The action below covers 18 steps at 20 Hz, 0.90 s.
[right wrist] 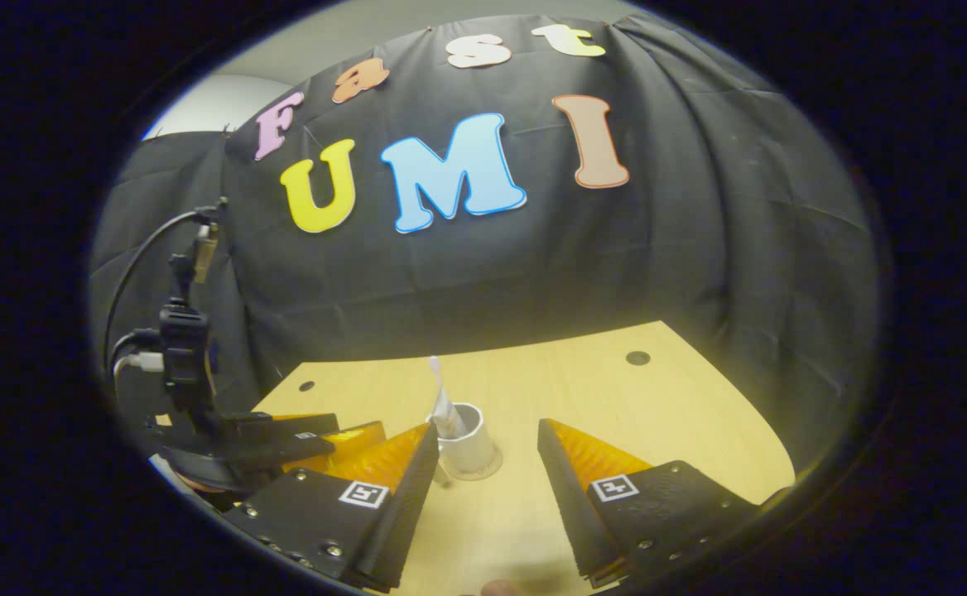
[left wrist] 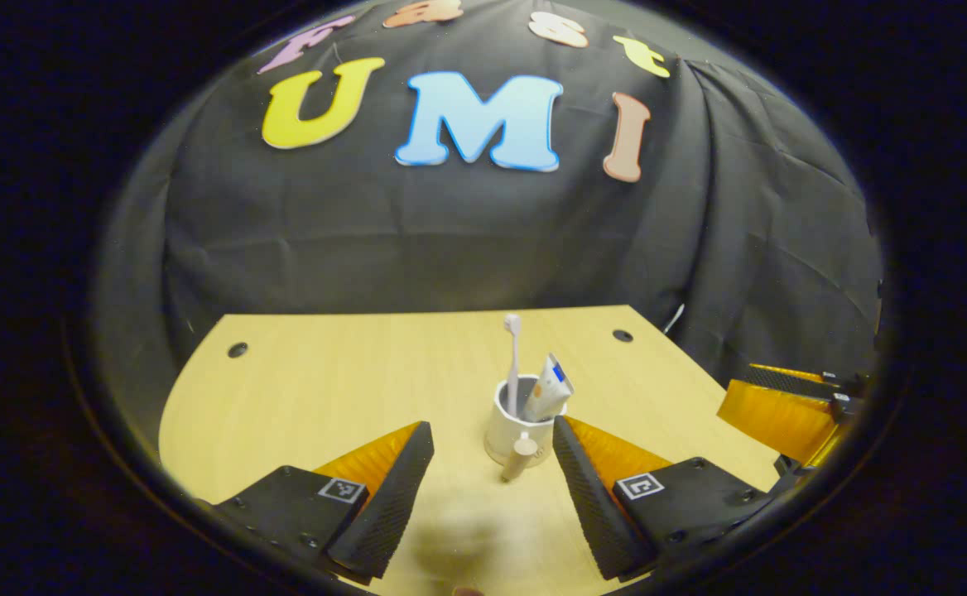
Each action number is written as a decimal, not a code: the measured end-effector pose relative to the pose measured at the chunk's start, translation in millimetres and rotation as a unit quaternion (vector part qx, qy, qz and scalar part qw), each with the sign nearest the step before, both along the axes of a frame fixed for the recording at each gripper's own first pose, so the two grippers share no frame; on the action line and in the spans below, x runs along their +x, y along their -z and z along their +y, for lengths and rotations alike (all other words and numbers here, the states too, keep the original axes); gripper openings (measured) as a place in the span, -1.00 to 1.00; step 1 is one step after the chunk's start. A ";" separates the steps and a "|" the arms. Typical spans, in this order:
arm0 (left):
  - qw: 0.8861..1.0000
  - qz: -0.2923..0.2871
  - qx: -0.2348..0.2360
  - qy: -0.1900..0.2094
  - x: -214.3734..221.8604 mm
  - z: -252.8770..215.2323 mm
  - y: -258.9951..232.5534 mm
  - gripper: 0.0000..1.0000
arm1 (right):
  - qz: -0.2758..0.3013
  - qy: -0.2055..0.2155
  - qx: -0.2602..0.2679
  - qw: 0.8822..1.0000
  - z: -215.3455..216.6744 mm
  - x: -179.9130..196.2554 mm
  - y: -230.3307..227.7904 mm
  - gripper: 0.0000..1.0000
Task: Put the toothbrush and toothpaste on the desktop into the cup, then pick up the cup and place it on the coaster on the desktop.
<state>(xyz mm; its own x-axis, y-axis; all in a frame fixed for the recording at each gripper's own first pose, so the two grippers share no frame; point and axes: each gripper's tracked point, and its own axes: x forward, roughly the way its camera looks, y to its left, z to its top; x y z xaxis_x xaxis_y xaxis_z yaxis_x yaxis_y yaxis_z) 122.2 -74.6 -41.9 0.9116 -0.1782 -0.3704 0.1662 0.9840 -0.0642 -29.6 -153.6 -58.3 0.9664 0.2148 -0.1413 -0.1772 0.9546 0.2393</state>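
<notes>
You are looking at a pale wooden table [left wrist: 326, 389] with small dark holes [left wrist: 238, 349], sitting before a black cloth wall [left wrist: 417, 240].

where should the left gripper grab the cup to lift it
Grip the white cup across its side walls, below the rim, coming in level from the near side where the left gripper already faces it. It stands upright, and the toothbrush and toothpaste stick out of the top, so a grasp from above looks blocked. Keep its handle between the open fingers.
</notes>
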 end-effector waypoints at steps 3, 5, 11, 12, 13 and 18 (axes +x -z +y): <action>0.996 -0.084 0.002 -0.036 -29.7 32.0 -55.6 0.88 | -0.042 -0.004 -0.006 0.999 11.2 -8.6 -22.5 0.47; 0.990 -0.133 -0.009 -0.050 -50.0 46.0 -84.8 0.87 | -0.073 0.007 -0.023 0.997 15.0 -13.7 -37.0 0.47; 0.976 -0.202 -0.021 -0.077 -86.6 76.4 -134.4 0.87 | -0.156 0.034 -0.108 0.981 28.4 -33.5 -68.4 0.88; 0.975 -0.206 -0.023 -0.080 -89.7 79.4 -135.3 0.87 | -0.164 0.039 -0.112 0.979 29.8 -35.8 -73.5 0.87; 0.974 -0.211 -0.024 -0.080 -91.5 82.8 -136.5 0.87 | -0.172 0.039 -0.113 0.978 33.6 -37.3 -78.0 0.73; 0.973 -0.220 -0.027 -0.071 -102.9 100.5 -143.6 0.87 | -0.186 0.053 -0.120 0.974 42.6 -44.2 -90.2 0.83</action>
<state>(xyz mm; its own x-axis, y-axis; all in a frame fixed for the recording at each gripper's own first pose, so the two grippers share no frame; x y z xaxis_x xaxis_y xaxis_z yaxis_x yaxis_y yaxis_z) 19.4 25.9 101.7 0.9966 -0.0476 0.0677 0.0523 0.9963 -0.0689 -73.7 -111.0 31.9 0.9751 0.1147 0.1900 -0.1061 0.9928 -0.0547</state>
